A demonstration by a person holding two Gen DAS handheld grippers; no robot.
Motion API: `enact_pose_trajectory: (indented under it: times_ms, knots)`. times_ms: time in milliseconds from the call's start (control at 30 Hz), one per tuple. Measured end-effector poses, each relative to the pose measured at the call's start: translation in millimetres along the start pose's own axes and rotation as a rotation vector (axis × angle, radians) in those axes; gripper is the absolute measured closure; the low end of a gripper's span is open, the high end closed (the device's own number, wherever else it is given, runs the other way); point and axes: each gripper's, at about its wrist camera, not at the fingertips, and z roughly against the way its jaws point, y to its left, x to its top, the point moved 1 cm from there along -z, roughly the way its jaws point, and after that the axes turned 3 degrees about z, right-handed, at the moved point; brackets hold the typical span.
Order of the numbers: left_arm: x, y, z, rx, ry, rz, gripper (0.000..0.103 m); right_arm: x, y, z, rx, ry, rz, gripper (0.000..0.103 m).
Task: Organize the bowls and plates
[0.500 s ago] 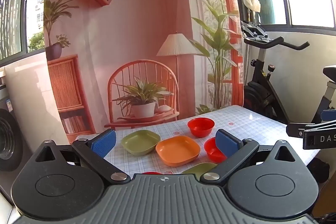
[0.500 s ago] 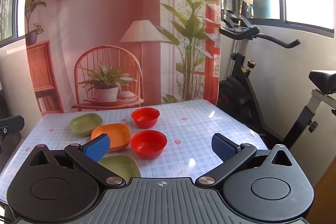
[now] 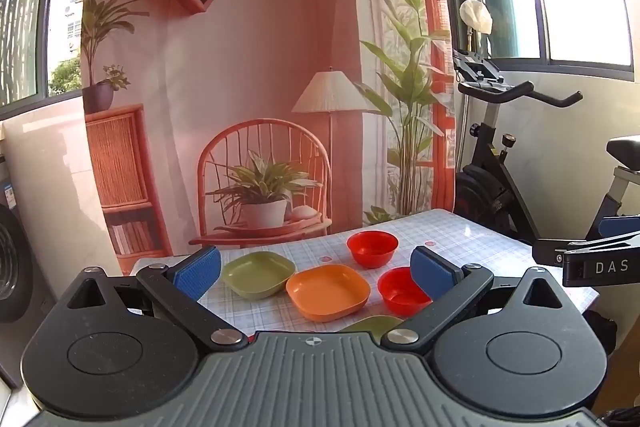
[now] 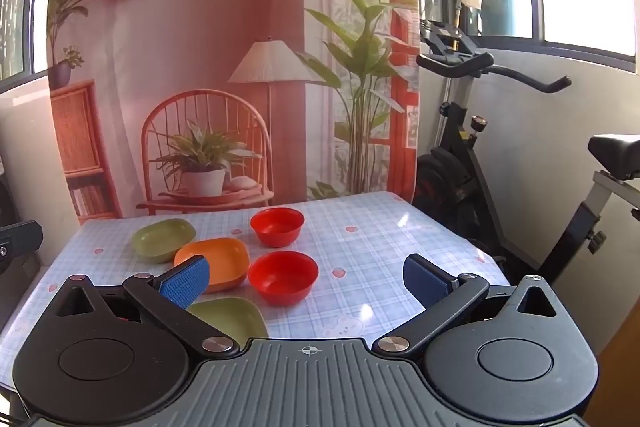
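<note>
Blue-padded and spread wide with nothing between its jaws, the left gripper [image 3: 316, 269] hovers above the near edge of the checked table [image 3: 472, 243]; ahead lie a green plate [image 3: 258, 273], an orange plate [image 3: 328, 291] touching it, and two red bowls [image 3: 372, 247] to their right. From the right wrist, the right gripper [image 4: 306, 279] also gapes empty over a near green plate [image 4: 236, 317], just beside the near red bowl [image 4: 283, 277].

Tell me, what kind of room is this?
Probably a home room or balcony set up for recording: an exercise bike by the windows, a printed living-room backdrop, and a table with plastic dishes.
</note>
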Motion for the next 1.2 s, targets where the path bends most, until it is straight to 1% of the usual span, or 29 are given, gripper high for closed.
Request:
enact_pose_trajectory:
  times_ms: [333, 433, 1200]
  knots:
    - [0.8, -3.0, -1.7, -0.008, 0.002, 0.004, 0.001, 5.8, -5.4, 1.8, 0.0, 0.004, -0.001, 0.0]
    - [0.2, -3.9, -1.8, -0.006, 0.004, 0.007, 0.001, 0.2, -0.8, -2.2, -0.007, 0.006, 0.002, 0.0]
    - [-1.2, -5.2, -0.9, -0.008, 0.003, 0.013, 0.001, -0.2, -0.3, -2.9, -0.008, 0.005, 0.006, 0.0]
